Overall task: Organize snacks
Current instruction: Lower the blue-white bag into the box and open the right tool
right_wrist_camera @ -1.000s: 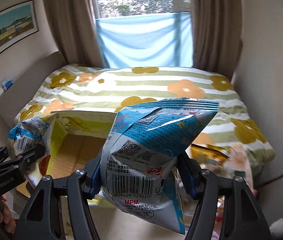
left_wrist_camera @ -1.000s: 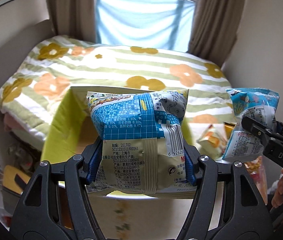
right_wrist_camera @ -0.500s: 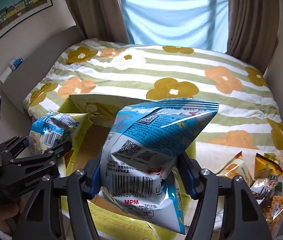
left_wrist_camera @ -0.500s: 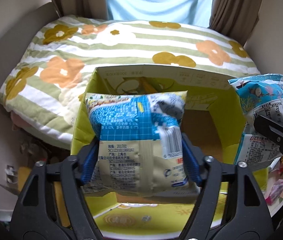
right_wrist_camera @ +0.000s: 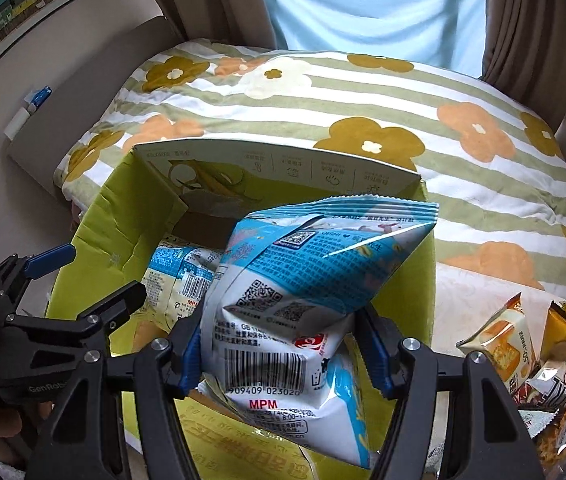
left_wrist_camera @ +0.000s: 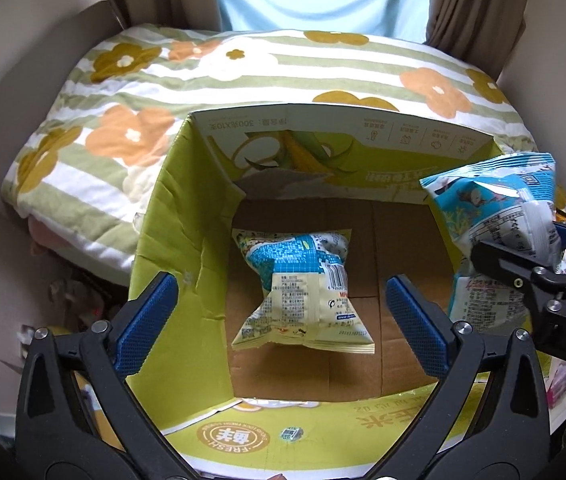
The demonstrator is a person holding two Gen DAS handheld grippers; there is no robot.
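Observation:
A yellow-green cardboard box point(left_wrist_camera: 187, 216) stands open in front of the bed. A blue and pale-yellow snack bag point(left_wrist_camera: 303, 292) lies on its brown floor. My left gripper point(left_wrist_camera: 283, 320) is open and empty above the box, its blue pads either side of that bag. My right gripper point(right_wrist_camera: 283, 348) is shut on a blue and white snack bag point(right_wrist_camera: 315, 280) and holds it over the box point(right_wrist_camera: 123, 208). That bag also shows in the left wrist view point(left_wrist_camera: 503, 216) at the box's right edge. The dropped bag point(right_wrist_camera: 179, 276) shows partly behind it.
A bed with a striped floral quilt point(left_wrist_camera: 243, 60) lies behind the box. Several orange and yellow snack packs point(right_wrist_camera: 539, 360) lie to the right of the box. Curtains point(right_wrist_camera: 531, 20) and a wall frame the scene.
My left gripper opened and let go of the blue and yellow bag, which dropped onto the box floor. Both grippers moved forward over the box. The right gripper kept its bag.

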